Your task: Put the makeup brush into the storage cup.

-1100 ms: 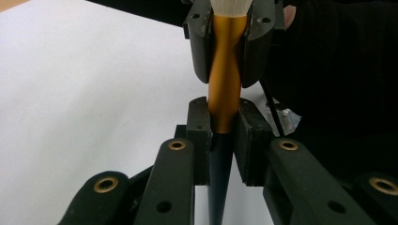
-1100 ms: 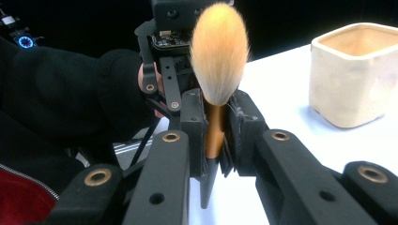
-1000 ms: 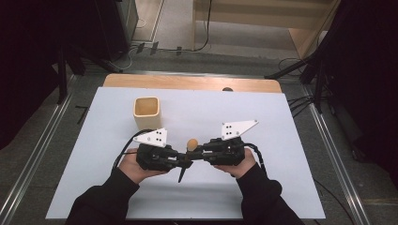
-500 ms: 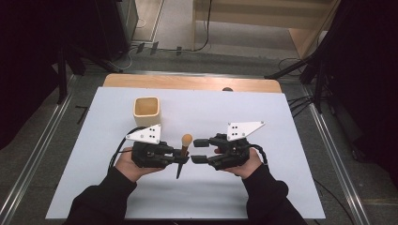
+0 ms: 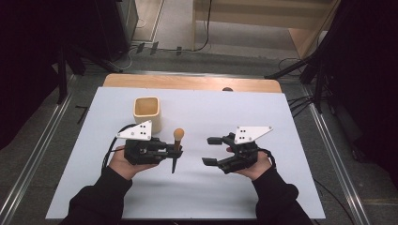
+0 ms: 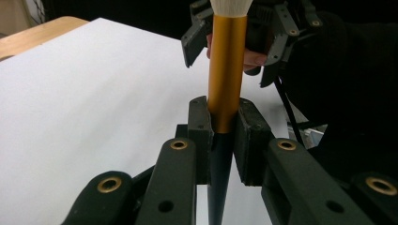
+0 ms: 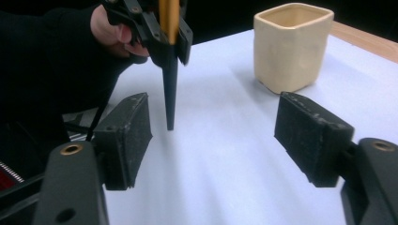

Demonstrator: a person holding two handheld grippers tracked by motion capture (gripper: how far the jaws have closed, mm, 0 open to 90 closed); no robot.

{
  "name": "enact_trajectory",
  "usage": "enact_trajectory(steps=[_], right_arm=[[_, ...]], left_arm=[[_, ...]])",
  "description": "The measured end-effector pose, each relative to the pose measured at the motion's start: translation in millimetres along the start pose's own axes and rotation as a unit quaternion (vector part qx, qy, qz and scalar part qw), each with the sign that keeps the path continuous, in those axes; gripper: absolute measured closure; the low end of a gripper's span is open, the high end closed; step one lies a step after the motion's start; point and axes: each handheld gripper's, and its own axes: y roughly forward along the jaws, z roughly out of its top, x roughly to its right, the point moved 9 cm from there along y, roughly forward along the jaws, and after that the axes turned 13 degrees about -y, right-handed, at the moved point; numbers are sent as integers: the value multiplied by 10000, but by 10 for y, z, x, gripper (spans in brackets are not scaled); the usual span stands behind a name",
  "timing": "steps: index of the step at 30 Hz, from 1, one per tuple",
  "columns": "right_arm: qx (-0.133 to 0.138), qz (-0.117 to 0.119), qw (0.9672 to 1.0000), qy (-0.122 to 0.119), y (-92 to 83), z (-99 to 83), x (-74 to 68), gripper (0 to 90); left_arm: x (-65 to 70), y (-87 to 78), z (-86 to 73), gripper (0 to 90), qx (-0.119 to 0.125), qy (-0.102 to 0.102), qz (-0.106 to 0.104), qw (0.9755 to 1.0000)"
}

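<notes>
A makeup brush (image 5: 178, 136) with a pale head, gold ferrule and black tapered handle stands upright, handle tip pointing down near the white sheet. My left gripper (image 5: 174, 151) is shut on it where ferrule meets handle; the left gripper view shows both pads pressed against the brush (image 6: 226, 70). My right gripper (image 5: 206, 150) sits a short way to the brush's right, facing it. Its jaws have just been opening and stand wide with nothing between them. In the right gripper view, my right gripper (image 7: 213, 136) looks at the brush handle (image 7: 170, 93) hanging from the left gripper (image 7: 155, 33).
A cream square cup (image 5: 148, 112) stands upright behind the left gripper, and shows as the cup (image 7: 292, 47) at the upper right of the right gripper view. A white sheet (image 5: 211, 187) covers the table; a wooden edge (image 5: 187, 83) runs along the back.
The right gripper has opened, let go of the brush and drawn away to the right. The left gripper keeps hold of the brush.
</notes>
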Motion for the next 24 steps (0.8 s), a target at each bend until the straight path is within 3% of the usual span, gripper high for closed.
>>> enact_trajectory(steps=[6,15,24], right_arm=[[46,-127,9999,68,-56,-43,34,238],[-266,-423,9988,0,-100,-246,73,206],[-93,-596,9982,-30,-210,-280,103,206]], left_arm=[[-45,-67,9,793,119,5,122,9999],[-127,-155,-6,792,179,85,347,9992],[-226,-289,-17,792,331,-24,437,9985]])
